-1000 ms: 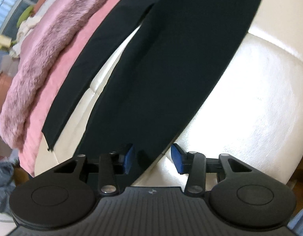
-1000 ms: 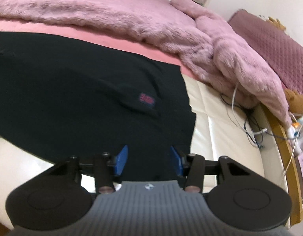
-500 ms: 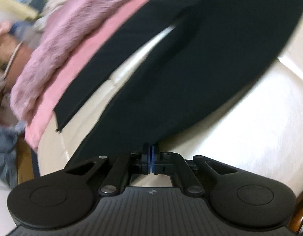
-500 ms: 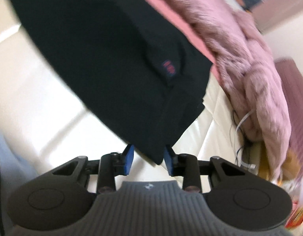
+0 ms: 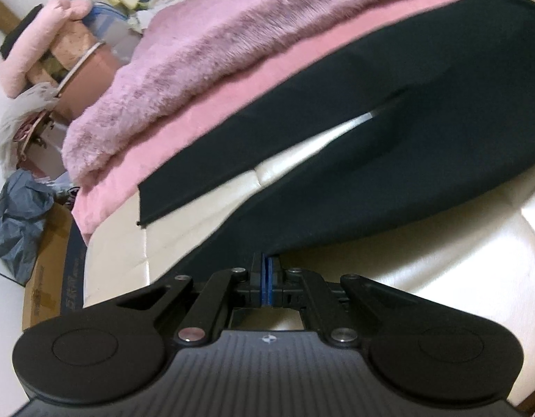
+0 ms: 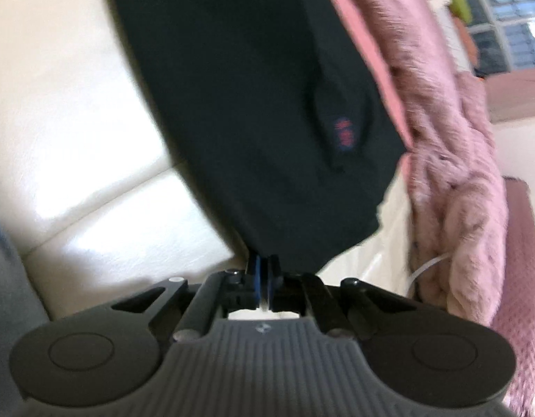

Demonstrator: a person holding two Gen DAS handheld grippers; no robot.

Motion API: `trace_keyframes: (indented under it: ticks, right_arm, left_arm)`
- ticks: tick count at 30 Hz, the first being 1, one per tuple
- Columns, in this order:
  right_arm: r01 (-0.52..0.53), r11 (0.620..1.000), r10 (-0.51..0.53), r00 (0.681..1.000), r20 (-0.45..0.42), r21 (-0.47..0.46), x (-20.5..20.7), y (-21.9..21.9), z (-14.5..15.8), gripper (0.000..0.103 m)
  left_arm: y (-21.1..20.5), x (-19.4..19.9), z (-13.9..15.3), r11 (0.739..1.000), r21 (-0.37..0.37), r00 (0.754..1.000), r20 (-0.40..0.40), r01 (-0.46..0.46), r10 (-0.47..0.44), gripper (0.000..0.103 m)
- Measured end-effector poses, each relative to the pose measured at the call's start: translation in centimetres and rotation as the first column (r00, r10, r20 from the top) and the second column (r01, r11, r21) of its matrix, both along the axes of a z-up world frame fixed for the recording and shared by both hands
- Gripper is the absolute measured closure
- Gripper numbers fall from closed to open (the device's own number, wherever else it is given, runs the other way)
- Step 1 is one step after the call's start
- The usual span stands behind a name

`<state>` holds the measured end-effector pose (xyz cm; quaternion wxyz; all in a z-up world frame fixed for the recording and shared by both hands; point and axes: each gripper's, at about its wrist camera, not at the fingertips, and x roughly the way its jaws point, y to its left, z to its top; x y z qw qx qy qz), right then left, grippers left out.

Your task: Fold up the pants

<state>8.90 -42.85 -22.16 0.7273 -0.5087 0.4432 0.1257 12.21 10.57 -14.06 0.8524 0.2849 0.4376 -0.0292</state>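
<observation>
1. On the cream couch (image 5: 424, 278), the black pants (image 5: 389, 180) lie spread beside a pink blanket (image 5: 205, 52).
2. The left gripper (image 5: 266, 271) pinches the near leg's edge.
3. The right gripper (image 6: 264, 271) pinches the pants' near waist corner.

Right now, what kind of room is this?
Probably a lived-in bedroom. Black pants lie on a cream padded surface, maybe a bed or sofa, beside a furry pink blanket. A cardboard box and a window sit at the edges.
</observation>
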Motion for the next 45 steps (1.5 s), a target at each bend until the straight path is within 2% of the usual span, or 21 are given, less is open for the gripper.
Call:
trace_keyframes:
  ticks: [6, 11, 16, 18, 21, 24, 27, 29, 30, 33, 38, 41, 45]
  right_arm:
    - [0.088, 0.992, -0.102, 0.980, 0.169, 0.086, 2.0, -0.4, 5.1, 0.103]
    - [0.125, 0.984, -0.155, 0.951, 0.267, 0.129, 7.2, -0.3, 9.5, 0.103]
    - [0.176, 0.976, -0.208, 0.928, 0.310, 0.127, 14.4, -0.5, 11.0, 0.103]
    - [0.212, 0.965, -0.252, 0.917, 0.310, 0.157, 16.6, -0.9, 11.4, 0.103]
    - [0.247, 0.950, -0.296, 0.908, 0.297, 0.191, 20.9, -1.6, 11.1, 0.103]
    - [0.207, 0.935, -0.271, 0.941, 0.204, 0.287, 23.0, -1.5, 10.6, 0.103]
    - [0.163, 0.927, -0.180, 0.983, 0.020, 0.337, 23.4, -1.6, 9.0, 0.103]
    - [0.137, 0.938, -0.117, 0.990, -0.082, 0.318, 23.6, -1.3, 7.3, 0.091]
    - [0.113, 0.949, -0.080, 0.989, -0.121, 0.293, 23.6, -1.0, 6.3, 0.081]
    - [0.048, 0.966, 0.011, 0.973, -0.230, 0.253, 24.4, -0.2, 4.1, 0.079]
    - [-0.017, 0.968, 0.117, 0.912, -0.394, 0.249, 26.3, 1.4, 2.8, 0.074]
    - [-0.039, 0.975, 0.138, 0.880, -0.454, 0.220, 27.6, 2.1, 1.9, 0.075]
    - [0.012, 0.972, 0.114, 0.848, -0.517, 0.234, 28.9, 2.1, 1.1, 0.076]
  left_arm:
    - [0.0, 2.4, 3.5, 1.000, -0.016, 0.997, 0.072, -0.024, 0.025, 0.102]
    - [0.0, 6.7, 5.7, 0.999, -0.007, 0.994, 0.102, -0.041, 0.041, 0.102]
    - [0.2, 12.2, 6.2, 0.997, -0.003, 0.992, 0.097, -0.079, 0.079, 0.102]
    - [0.3, 14.3, 5.9, 0.996, -0.014, 0.993, 0.085, -0.086, 0.087, 0.102]
    - [0.0, 17.0, 4.9, 0.996, 0.009, 0.994, 0.063, -0.087, 0.087, 0.103]
    - [-0.1, 17.3, 4.2, 0.997, 0.031, 0.996, 0.060, -0.068, 0.066, 0.103]
    - [0.0, 17.1, 3.4, 0.998, 0.038, 0.997, 0.051, -0.058, 0.056, 0.103]
    - [0.2, 17.0, 2.7, 0.997, 0.037, 0.997, 0.041, -0.062, 0.060, 0.103]
    - [0.3, 17.0, 2.4, 0.997, 0.037, 0.997, 0.038, -0.063, 0.062, 0.103]
    - [0.6, 16.9, 1.5, 0.997, 0.033, 0.997, 0.016, -0.076, 0.075, 0.103]
    - [1.1, 16.7, 0.2, 0.996, 0.028, 0.996, -0.011, -0.089, 0.089, 0.103]
    - [1.2, 16.7, -0.7, 0.995, 0.024, 0.995, -0.026, -0.097, 0.097, 0.103]
    - [1.5, 16.7, -1.4, 0.994, 0.015, 0.994, -0.035, -0.105, 0.106, 0.103]
